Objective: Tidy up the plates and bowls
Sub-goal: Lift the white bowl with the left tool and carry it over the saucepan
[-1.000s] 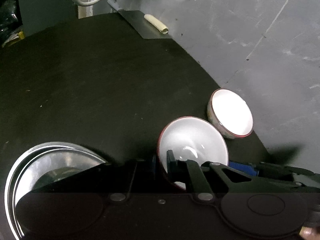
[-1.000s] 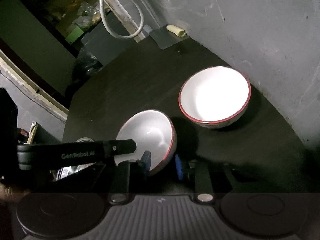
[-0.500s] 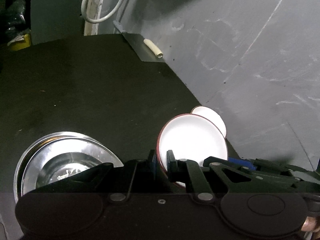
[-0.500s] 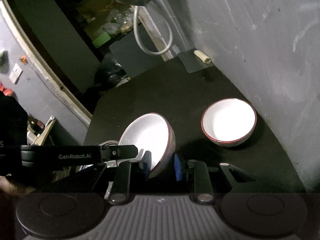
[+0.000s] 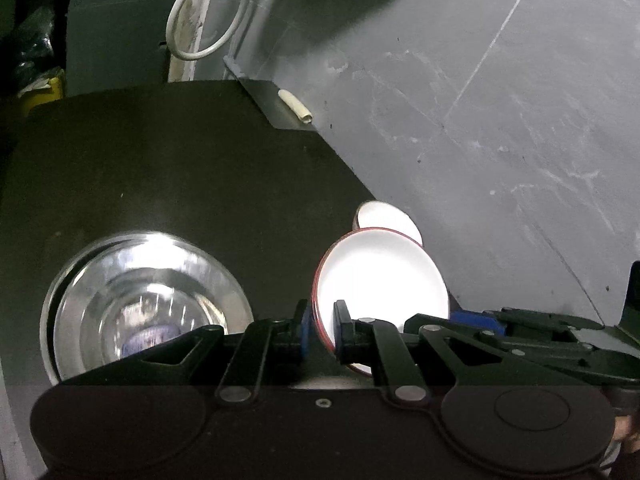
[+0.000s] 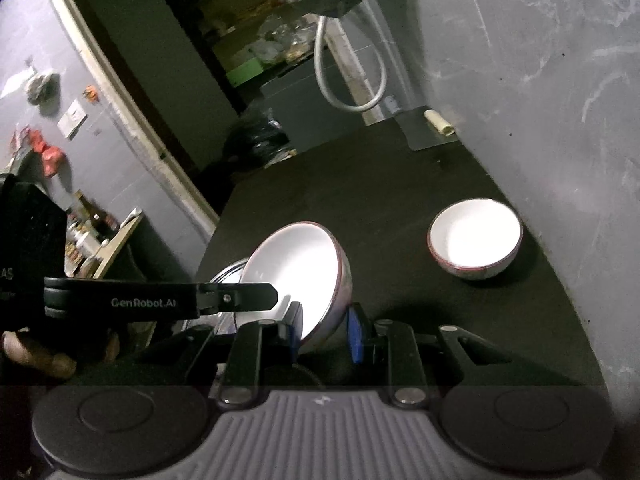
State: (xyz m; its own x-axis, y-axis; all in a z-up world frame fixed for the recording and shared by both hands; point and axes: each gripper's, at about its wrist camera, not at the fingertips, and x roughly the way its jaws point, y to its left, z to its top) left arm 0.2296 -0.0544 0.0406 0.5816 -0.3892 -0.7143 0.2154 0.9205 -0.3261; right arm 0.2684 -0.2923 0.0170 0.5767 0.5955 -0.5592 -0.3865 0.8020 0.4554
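Note:
A white bowl with a red rim (image 5: 380, 280) hangs tilted above the black table (image 5: 180, 184), held from two sides. My left gripper (image 5: 322, 332) is shut on its near rim. My right gripper (image 6: 325, 332) is shut on the bowl's wall (image 6: 296, 268), and its blue pad (image 5: 472, 316) shows at the bowl's right side. The left gripper's arm (image 6: 160, 302) reaches in from the left. A second white bowl (image 6: 476, 244) stands upright near the wall, and only its top (image 5: 384, 216) shows behind the held one. Nested steel bowls (image 5: 148, 304) sit to the left.
A grey wall (image 5: 500, 120) borders the table's right side. At the far edge lie a metal sheet (image 5: 268, 100) with a cream roll (image 5: 296, 106), and a white hose (image 5: 208, 12) hangs behind. A person's hand (image 6: 36, 352) holds the left gripper.
Both grippers have risen with the held bowl between them. In the left wrist view the second bowl has slid behind the held one, and the steel bowls show more fully.

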